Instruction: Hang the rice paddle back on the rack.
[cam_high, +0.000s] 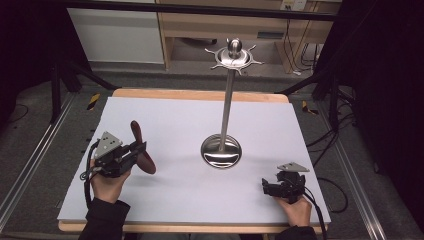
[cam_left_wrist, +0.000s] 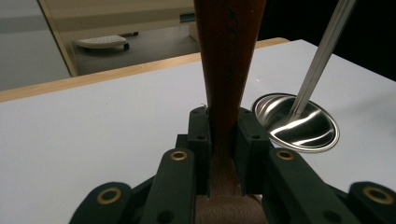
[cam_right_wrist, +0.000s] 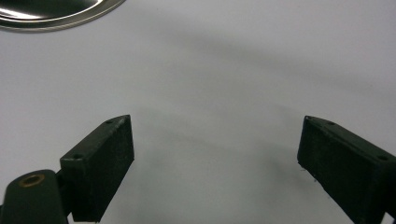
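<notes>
Where the left gripper (cam_high: 140, 150) closes on it, a dark brown wooden spoon (cam_high: 142, 152), clamped by the handle between both black jaws near the tabletop's left side. Held tilted, slim end up and away at the back, broad oval end low and toward the middle, clear of the white surface. Seen along the jaws in the left gripper view, the spoon (cam_left_wrist: 227, 70) rising straight up from between the two pads, wood pressed on both sides. Farther right, past the spoon, a polished steel utensil stand (cam_high: 221, 151) with round dish base, thin upright rod and a hooked crown on top, standing on the white tabletop (cam_high: 180, 120) about mid-width; base and rod (cam_left_wrist: 299, 123) also visible beyond the wood. Well apart from both, near the front right corner, the right gripper (cam_high: 265, 187) resting low in a hand, jaws spread wide with nothing but bare tabletop between them (cam_right_wrist: 215, 158). Stand's shiny rim (cam_right_wrist: 56, 14) just ahead of those jaws.
</notes>
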